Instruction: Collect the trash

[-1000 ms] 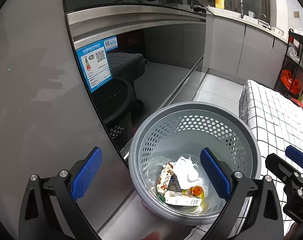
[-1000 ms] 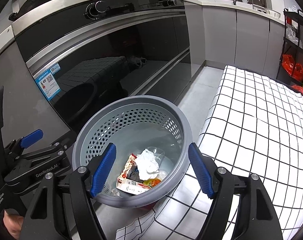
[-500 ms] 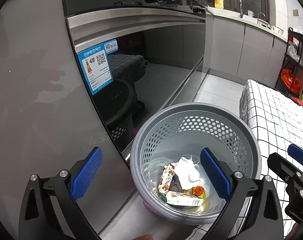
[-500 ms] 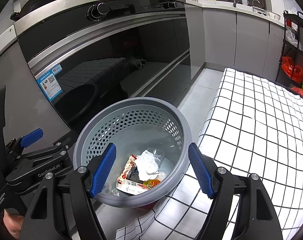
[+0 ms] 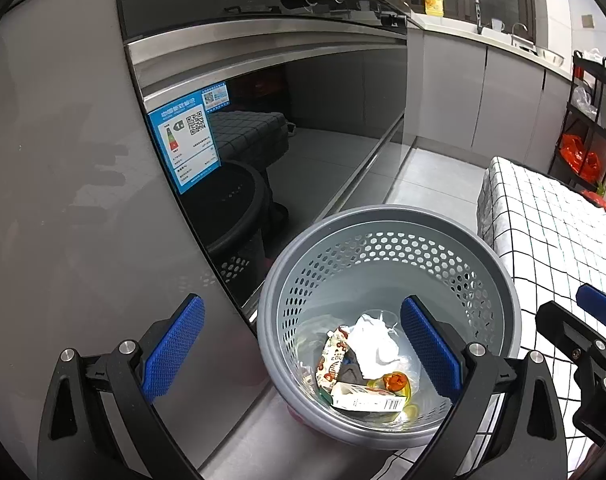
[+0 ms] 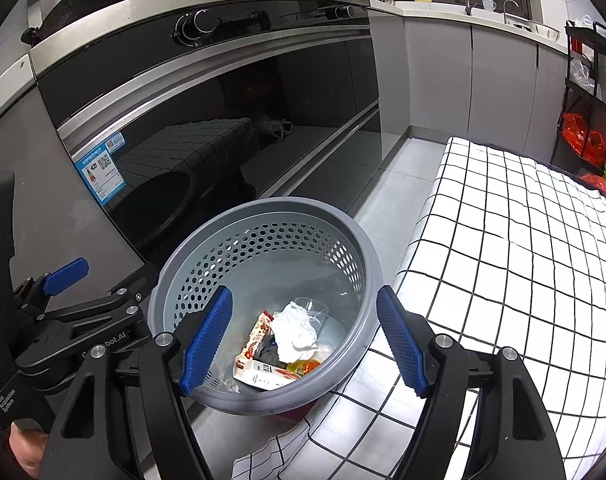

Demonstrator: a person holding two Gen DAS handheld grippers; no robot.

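Note:
A grey perforated waste bin (image 5: 383, 216) stands on the floor between the appliance front and a cloth-covered table. It holds a crumpled white tissue (image 5: 373, 344), a printed snack wrapper (image 5: 333, 360), a small white carton (image 5: 367, 402) and an orange scrap (image 5: 395, 380). My left gripper (image 5: 303, 354) hovers above the bin's left side, open and empty. In the right wrist view the same bin (image 6: 263, 204) lies below my right gripper (image 6: 303, 342), which is also open, with nothing between its pads. The tissue (image 6: 295, 330) and carton (image 6: 263, 376) show between its fingers.
A black glass appliance front (image 6: 207, 152) with a blue label (image 5: 187, 136) rises just left of the bin. A table under a black-and-white checked cloth (image 6: 523, 240) borders the bin on the right. Grey cabinets (image 6: 435, 72) and a black rack with orange bags (image 6: 583, 140) stand beyond.

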